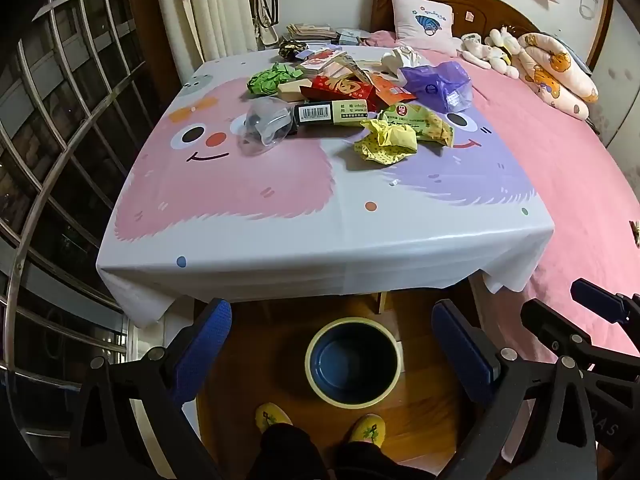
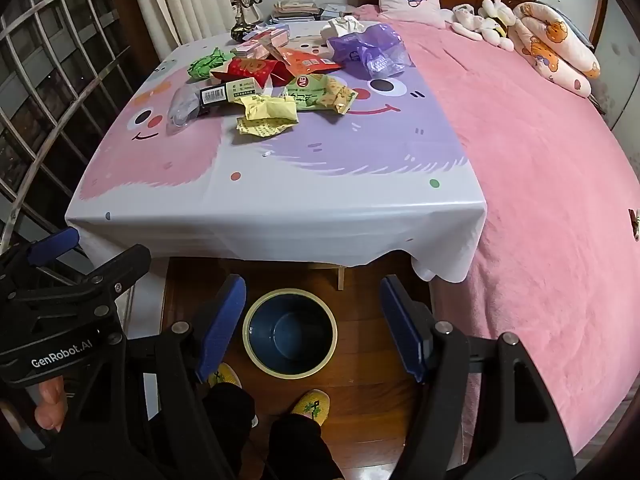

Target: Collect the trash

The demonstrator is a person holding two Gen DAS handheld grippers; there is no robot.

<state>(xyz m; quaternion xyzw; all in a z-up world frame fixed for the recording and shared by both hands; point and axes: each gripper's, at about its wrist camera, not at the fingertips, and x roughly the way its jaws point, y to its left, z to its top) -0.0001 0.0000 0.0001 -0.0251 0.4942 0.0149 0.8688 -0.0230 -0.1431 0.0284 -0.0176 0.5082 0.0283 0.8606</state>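
Observation:
Trash lies heaped on the far half of a table with a cartoon tablecloth [image 1: 280,240]: a crumpled yellow wrapper [image 1: 386,142], a green snack bag [image 1: 420,120], a clear plastic bag [image 1: 264,126], a black-and-yellow box [image 1: 330,114], a purple bag [image 1: 440,84], crumpled green paper [image 1: 268,78] and red packets [image 1: 344,86]. A dark blue bin [image 1: 354,360] with a pale rim stands on the wood floor in front of the table. My left gripper [image 1: 340,354] hangs open above the bin, nothing between its blue pads. My right gripper [image 2: 312,328] is also open and empty over the same bin [image 2: 290,332].
A bed with a pink cover [image 1: 560,168] runs along the table's right side, with pillows and plush toys [image 1: 500,50] at its head. A barred window [image 1: 60,140] and curtains are on the left. The person's yellow slippers [image 1: 272,416] stand just before the bin.

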